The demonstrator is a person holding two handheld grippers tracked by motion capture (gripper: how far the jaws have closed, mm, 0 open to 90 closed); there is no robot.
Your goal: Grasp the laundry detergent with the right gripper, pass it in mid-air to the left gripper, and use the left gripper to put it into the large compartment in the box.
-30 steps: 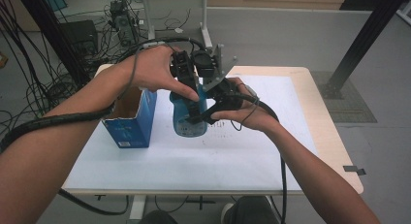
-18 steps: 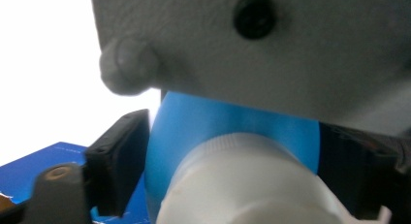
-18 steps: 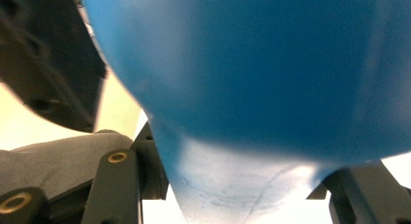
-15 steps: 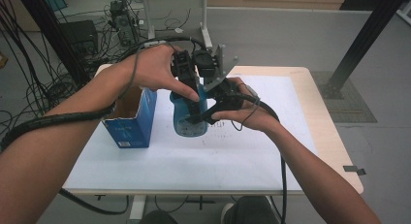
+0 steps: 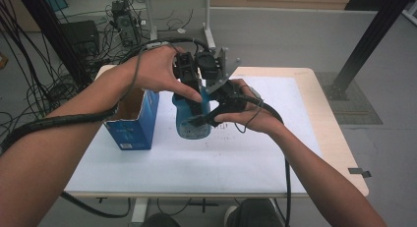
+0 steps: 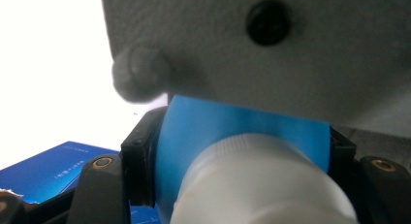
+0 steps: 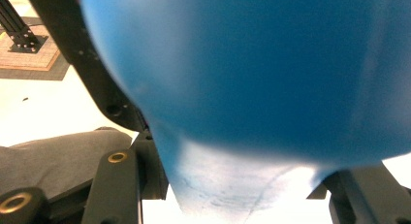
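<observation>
A blue bottle is held above the white sheet that covers the table, near the middle of the tabletop, and is gripped from two sides at once. In the high view the left gripper is seen coming down on the upper part of the bottle, while the right gripper is laid against its right flank.

In the left gripper view the black jaws are seen pressed against the blue shoulder of the bottle, one on each side, just behind the white cap; these jaws have just been closing, and the bottle is pinched between them. The cap is seated on the neck, so the bottle is closed, and its contents cannot be made out. A grey part of the other gripper is seen close overhead in this view.

In the right gripper view the jaws are clamped on the blue body of the bottle, which is seen very close and blurred, with a paler worn patch toward its lower edge.

A blue carton stands upright on the sheet just to the left of the bottle, apart from it. Its top flaps are open and a brown inner wall is exposed; whether anything lies inside cannot be told. A corner of the carton is also visible in the left gripper view.
</observation>
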